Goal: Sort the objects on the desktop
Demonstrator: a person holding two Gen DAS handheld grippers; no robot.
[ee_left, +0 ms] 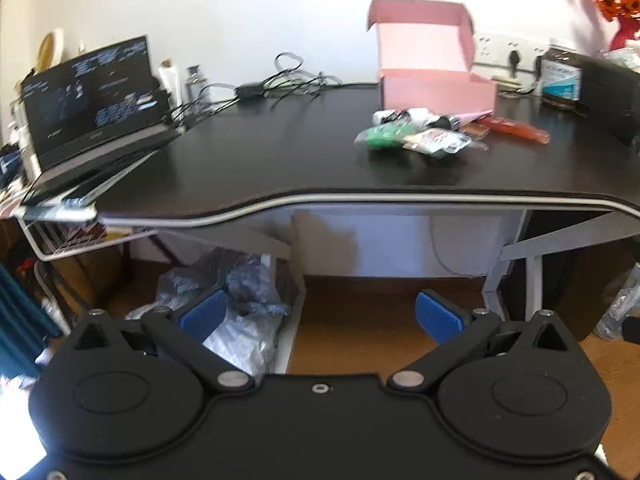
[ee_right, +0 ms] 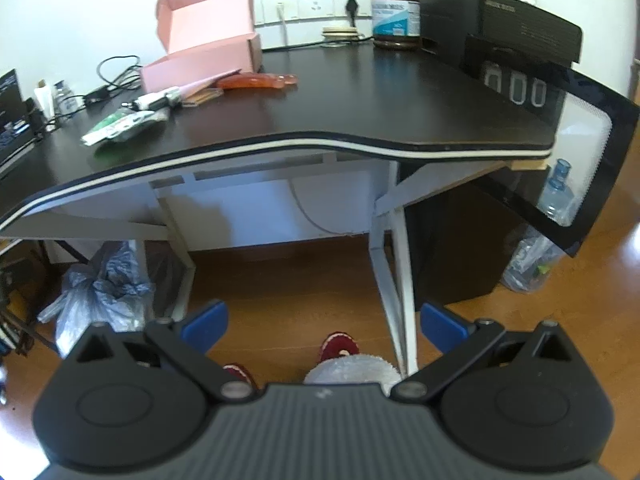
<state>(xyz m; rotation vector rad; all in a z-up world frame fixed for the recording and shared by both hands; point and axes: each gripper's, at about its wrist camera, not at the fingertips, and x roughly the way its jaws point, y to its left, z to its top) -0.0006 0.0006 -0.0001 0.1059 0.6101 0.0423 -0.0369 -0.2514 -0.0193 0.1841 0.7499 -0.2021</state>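
Both grippers, left [ee_left: 318, 314] and right [ee_right: 324, 322], hang below the desk [ee_left: 280, 152] edge with fingers spread wide and nothing between them. Several small items lie loose in a cluster just in front of the pink box [ee_left: 430, 70]: a green packet [ee_left: 380, 136], a clear packet [ee_left: 436, 142], an orange-red packet [ee_left: 516, 128] and a black-and-white tube [ee_right: 156, 100]. The box stands with its lid up, likely as the receptacle; its inside cannot be seen from either view. A laptop [ee_left: 88, 92], cables [ee_left: 288, 76] and a jar [ee_right: 396, 12] stand well apart from the cluster. Judgement: sorting is incomplete while these items stay outside the box, and neither gripper is within reach of them.
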